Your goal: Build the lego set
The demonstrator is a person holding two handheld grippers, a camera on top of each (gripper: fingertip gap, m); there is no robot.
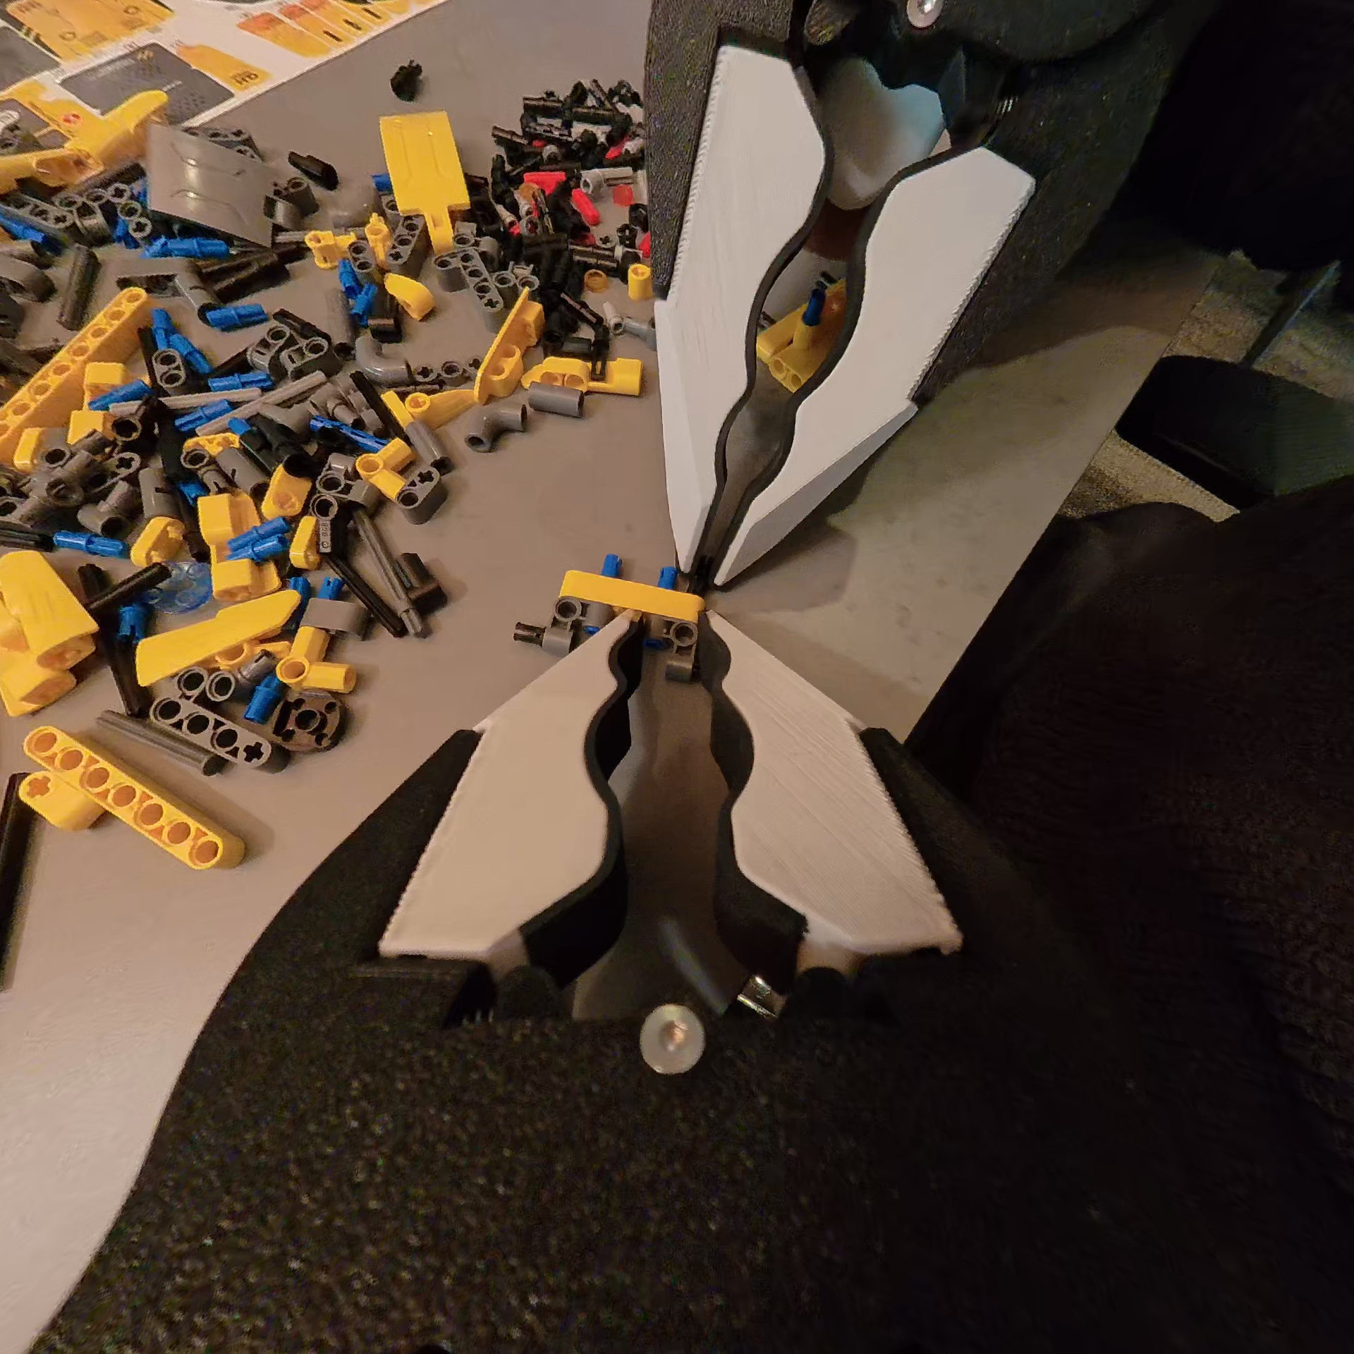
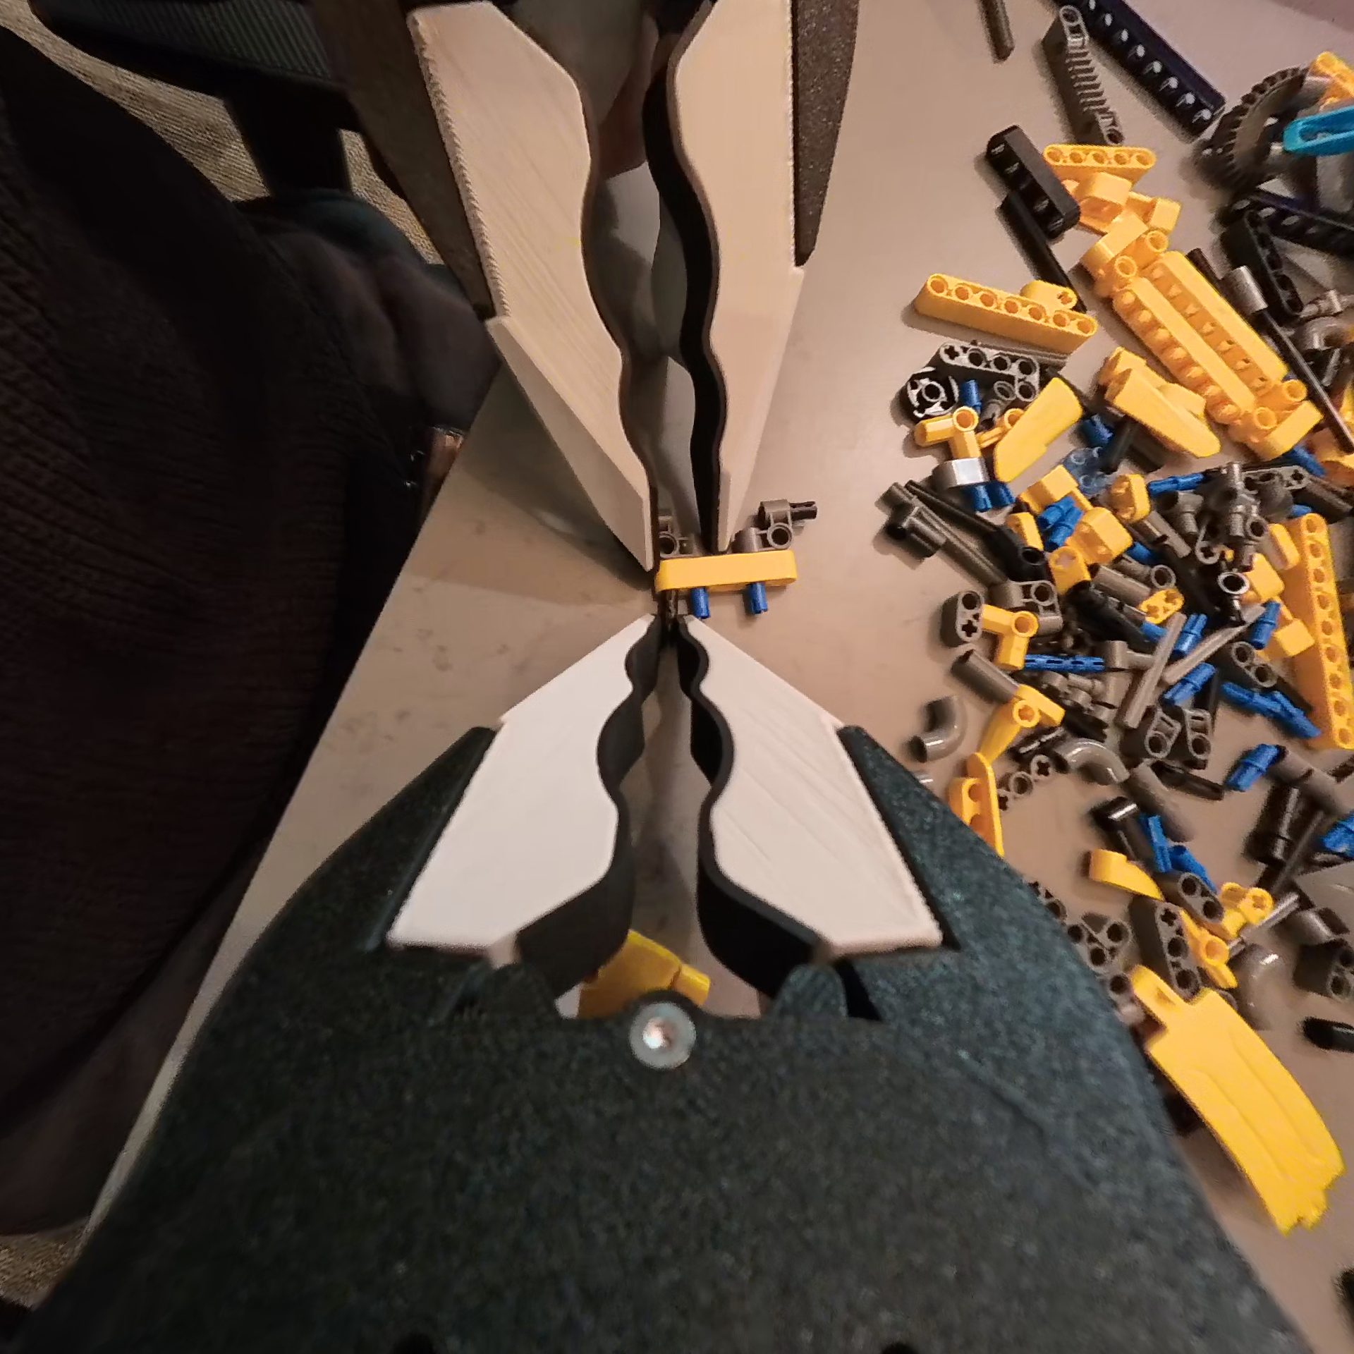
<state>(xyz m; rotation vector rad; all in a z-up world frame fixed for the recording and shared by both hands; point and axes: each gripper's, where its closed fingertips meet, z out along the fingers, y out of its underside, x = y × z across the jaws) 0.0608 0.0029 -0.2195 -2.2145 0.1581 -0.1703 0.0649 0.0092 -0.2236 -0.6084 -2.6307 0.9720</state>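
Observation:
A small assembly sits just above the grey table (image 1: 916, 469) near its edge: a short yellow beam (image 1: 630, 592) with two blue pins and grey connectors under it. It also shows in the right wrist view (image 2: 725, 571). My left gripper (image 1: 668, 624) is shut on a grey connector (image 1: 678, 648) at the beam's right end. My right gripper (image 2: 670, 621) is shut on a small dark pin at that same end of the beam. The two grippers meet tip to tip. The right gripper comes in from the top in the left wrist view (image 1: 700, 579); the left gripper does so in the right wrist view (image 2: 685, 546).
A wide pile of loose yellow, grey, black and blue building parts (image 1: 256, 439) covers the table beside the grippers and also shows in the right wrist view (image 2: 1136, 586). A printed sheet (image 1: 146, 44) lies at the back. A yellow panel (image 2: 1238, 1114) lies near. A person's dark clothing (image 1: 1136, 806) borders the table edge. My two grippers' fingertips are within a few centimetres of each other.

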